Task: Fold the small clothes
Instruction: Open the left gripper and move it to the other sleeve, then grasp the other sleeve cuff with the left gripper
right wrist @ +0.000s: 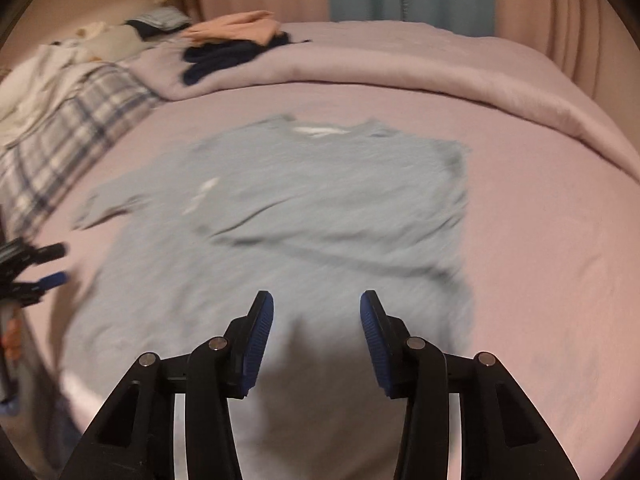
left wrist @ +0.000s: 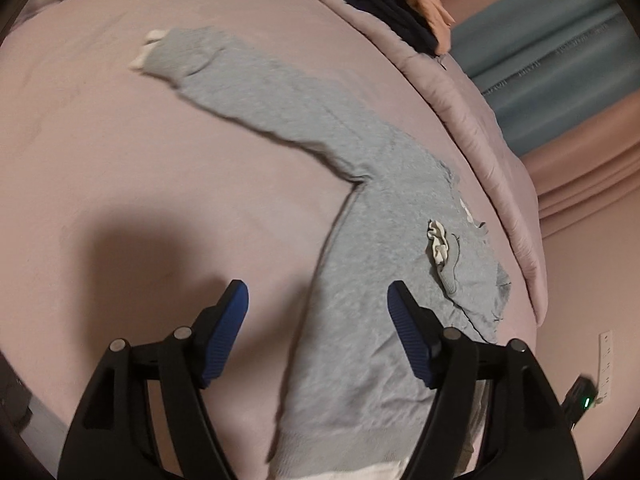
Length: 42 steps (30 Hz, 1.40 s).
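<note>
while the grey sweater [left wrist: 384,280] lies flat on the pink bed [left wrist: 120,184], left gripper [left wrist: 318,320] and right gripper [right wrist: 317,320] hover over its hem, jaws wide apart, holding nothing.

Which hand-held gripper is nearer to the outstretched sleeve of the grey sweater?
Left. The left hand-held gripper hovers by the sleeve side; the right hand-held gripper hovers over the sweater hem, farther away.

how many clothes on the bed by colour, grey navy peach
grey sweater: 1
navy garment: 1
peach garment: 1
total: 3
</note>
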Available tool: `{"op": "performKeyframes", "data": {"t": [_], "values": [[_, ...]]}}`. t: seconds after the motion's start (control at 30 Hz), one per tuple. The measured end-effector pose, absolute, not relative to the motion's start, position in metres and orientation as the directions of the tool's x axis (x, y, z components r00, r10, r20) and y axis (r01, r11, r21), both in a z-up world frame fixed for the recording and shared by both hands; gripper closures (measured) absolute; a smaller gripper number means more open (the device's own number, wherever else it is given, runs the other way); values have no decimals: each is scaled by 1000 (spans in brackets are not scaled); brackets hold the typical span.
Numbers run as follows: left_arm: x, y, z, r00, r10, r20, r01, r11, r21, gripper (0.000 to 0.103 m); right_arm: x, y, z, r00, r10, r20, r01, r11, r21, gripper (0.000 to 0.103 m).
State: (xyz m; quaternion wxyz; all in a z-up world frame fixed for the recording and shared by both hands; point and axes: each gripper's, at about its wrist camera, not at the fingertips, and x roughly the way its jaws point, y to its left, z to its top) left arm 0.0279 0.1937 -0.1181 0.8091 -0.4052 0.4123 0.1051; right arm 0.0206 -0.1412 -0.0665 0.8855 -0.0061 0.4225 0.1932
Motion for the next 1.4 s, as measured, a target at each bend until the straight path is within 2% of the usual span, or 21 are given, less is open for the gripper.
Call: {"op": "performKeyframes", "data": {"t": [0.03, 0.1, 0.17, 0.27, 0.3, 0.4, 0.63, 1.0, 1.4], "values": [[24, 195, -119, 635, -169, -754, -506, 647, -571, 27, 15, -138, -66, 561, 355, -748, -357, 919, 168, 54], [20, 195, -118, 635, -171, -753, -504, 647, -572, 20, 0, -129, -69, 534, 408, -741, -378, 899, 223, 40], [17, 193, -117, 643, -173, -746, -495, 650, -577, 16, 0, -118, -69, 499, 446, -743, -395, 880, 263, 32], [10, 194, -118, 655, -193, -731, -475, 647, -597, 11, -5, -99, -65, 478, 439, -761, -416, 876, 243, 31], [5, 196, -118, 660, -201, -724, -469, 643, -606, 4, -10, -96, -63, 481, 434, -762, -418, 877, 235, 29], [-2, 203, -121, 683, -233, -692, -449, 613, -650, 1, -11, -86, -55, 486, 454, -747, -432, 868, 246, 15], [-15, 231, -128, 734, -234, -637, -449, 537, -714, 1, -13, -63, -53, 458, 498, -736, -460, 841, 283, 15], [-1, 273, -146, 781, -225, -583, -463, 417, -782, 1, 1, -36, -57, 427, 492, -759, -478, 835, 272, 15], [42, 304, -153, 767, -194, -611, -495, 428, -756, 1, 25, -33, -68, 414, 496, -764, -446, 841, 305, 15]]}}
